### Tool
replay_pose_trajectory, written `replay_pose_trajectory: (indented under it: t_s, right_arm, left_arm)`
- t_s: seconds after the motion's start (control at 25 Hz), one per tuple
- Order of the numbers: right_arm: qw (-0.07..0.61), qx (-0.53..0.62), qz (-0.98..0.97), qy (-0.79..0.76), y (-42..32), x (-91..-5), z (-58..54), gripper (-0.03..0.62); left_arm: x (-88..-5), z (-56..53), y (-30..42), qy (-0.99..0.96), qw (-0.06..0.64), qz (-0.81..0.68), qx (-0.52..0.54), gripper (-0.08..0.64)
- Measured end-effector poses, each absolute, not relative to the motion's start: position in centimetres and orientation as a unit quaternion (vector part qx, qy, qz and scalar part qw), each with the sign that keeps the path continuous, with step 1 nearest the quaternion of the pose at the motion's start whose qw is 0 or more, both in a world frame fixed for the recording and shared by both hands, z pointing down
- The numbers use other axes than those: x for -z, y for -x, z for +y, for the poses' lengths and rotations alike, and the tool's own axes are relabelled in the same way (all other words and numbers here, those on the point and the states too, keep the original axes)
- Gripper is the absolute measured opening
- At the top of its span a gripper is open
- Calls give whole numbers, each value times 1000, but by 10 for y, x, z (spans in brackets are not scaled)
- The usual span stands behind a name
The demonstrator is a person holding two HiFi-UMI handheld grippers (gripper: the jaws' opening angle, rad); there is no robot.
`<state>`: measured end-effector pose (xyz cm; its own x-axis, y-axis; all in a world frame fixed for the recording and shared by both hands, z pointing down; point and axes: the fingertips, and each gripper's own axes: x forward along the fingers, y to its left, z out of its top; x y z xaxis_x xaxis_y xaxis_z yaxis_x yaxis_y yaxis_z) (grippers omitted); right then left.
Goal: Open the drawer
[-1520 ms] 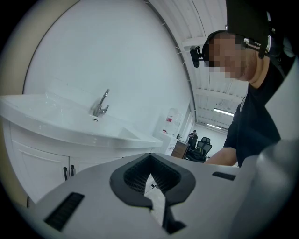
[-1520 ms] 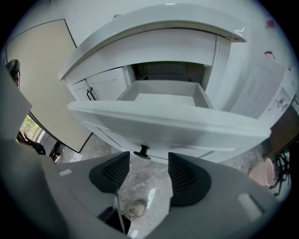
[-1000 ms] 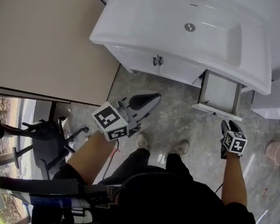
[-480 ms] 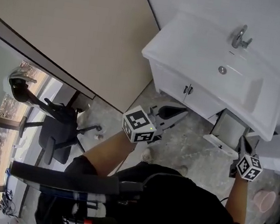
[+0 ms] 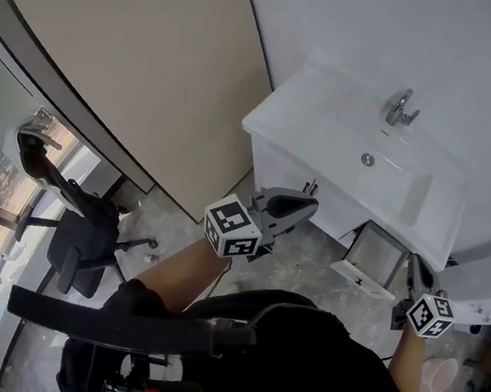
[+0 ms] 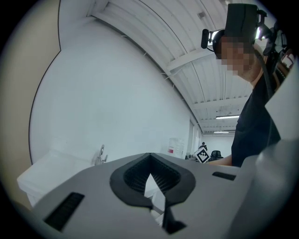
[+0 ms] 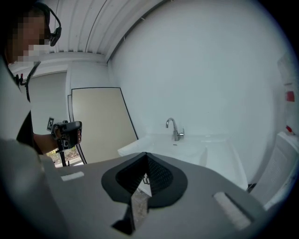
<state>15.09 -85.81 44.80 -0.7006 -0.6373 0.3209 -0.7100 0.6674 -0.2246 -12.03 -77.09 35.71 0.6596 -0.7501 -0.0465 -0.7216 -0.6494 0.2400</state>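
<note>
The white drawer (image 5: 371, 256) stands pulled out of the vanity under the right end of the sink (image 5: 385, 169). My right gripper (image 5: 414, 260) hangs just right of the drawer's front panel, apart from it. Its jaws have just been closing and stand shut with nothing between them; in the right gripper view (image 7: 145, 156) they point toward the faucet (image 7: 174, 128). My left gripper (image 5: 310, 204) is raised in front of the vanity's two doors (image 5: 310, 188), shut and empty. In the left gripper view (image 6: 149, 156) its tips meet, and the drawer is hidden there.
A large beige panel (image 5: 154, 69) leans at the left of the vanity. A black office chair (image 5: 84, 249) stands by the window at lower left. A white unit (image 5: 486, 292) sits right of the drawer, a pink bucket (image 5: 438, 376) on the floor below it.
Both grippers have risen, the right one more, and it has drawn back from the drawer front. The head view has swung up and left. The drawer stays open.
</note>
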Motion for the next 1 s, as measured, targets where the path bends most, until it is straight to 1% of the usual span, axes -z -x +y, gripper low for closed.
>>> replay_pose_trajectory:
  t_s: [0.28, 0.6, 0.84, 1.0]
  right_arm:
    - [72, -136, -911, -383, -150, -385, -843, 0]
    - [51, -104, -914, -389, -128, -334, -819, 0]
    - [38, -84, -917, -388, -117, -303, -793, 0]
    - [39, -71, -919, -386, -115, -298, -783, 0]
  left_arm:
    - [-326, -764, 123, -914, 77, -387, 95, -6]
    - [-302, -751, 146, -918, 58, -376, 114, -6]
    - [-291, -734, 157, -918, 54, -376, 116, -6]
    - [-287, -726, 158, -917, 58, -377, 117, -6]
